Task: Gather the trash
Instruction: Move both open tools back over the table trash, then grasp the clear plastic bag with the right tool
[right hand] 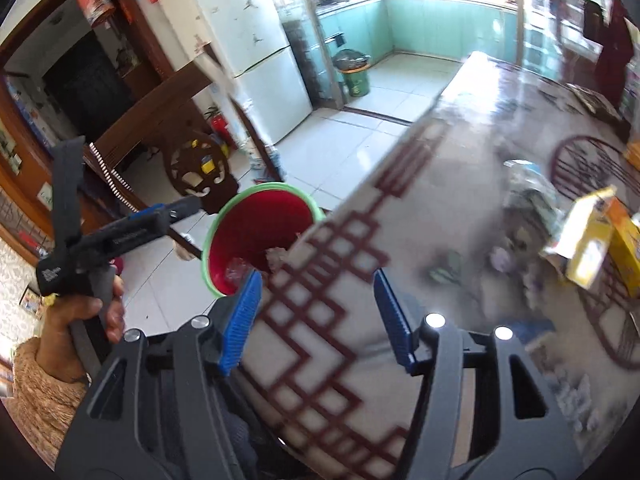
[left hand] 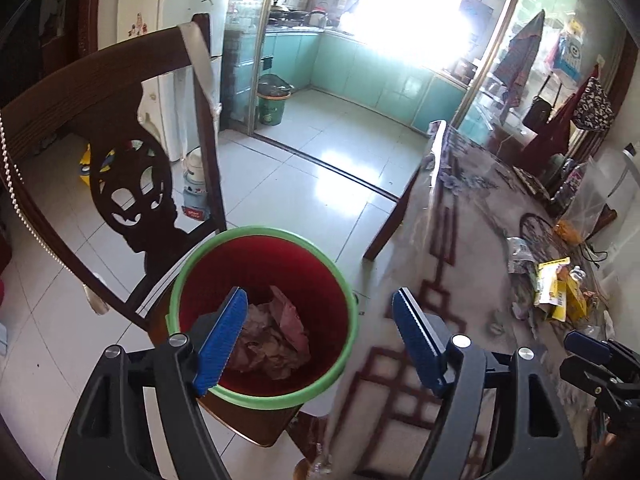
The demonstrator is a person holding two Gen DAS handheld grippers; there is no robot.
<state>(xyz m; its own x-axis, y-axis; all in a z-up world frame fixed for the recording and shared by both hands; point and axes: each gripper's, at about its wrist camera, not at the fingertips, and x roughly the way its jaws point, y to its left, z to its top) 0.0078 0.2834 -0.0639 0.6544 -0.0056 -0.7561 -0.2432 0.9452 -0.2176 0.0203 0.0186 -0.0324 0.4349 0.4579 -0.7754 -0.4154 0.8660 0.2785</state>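
We see the left gripper (left hand: pixel 320 308) spread wide and empty over the red bin (left hand: pixel 262 316) on the chair (left hand: pixel 120 128), crumpled paper (left hand: pixel 272 340) inside, while the right gripper (right hand: pixel 316 292), also apart, faces wrappers (right hand: pixel 592 236) on the table (right hand: pixel 460 160) at right.

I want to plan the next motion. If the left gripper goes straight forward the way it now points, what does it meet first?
Probably the red bin on the chair, near its green rim; the left gripper is open and empty, and its line falls about between bin and table edge. Depth is unclear.
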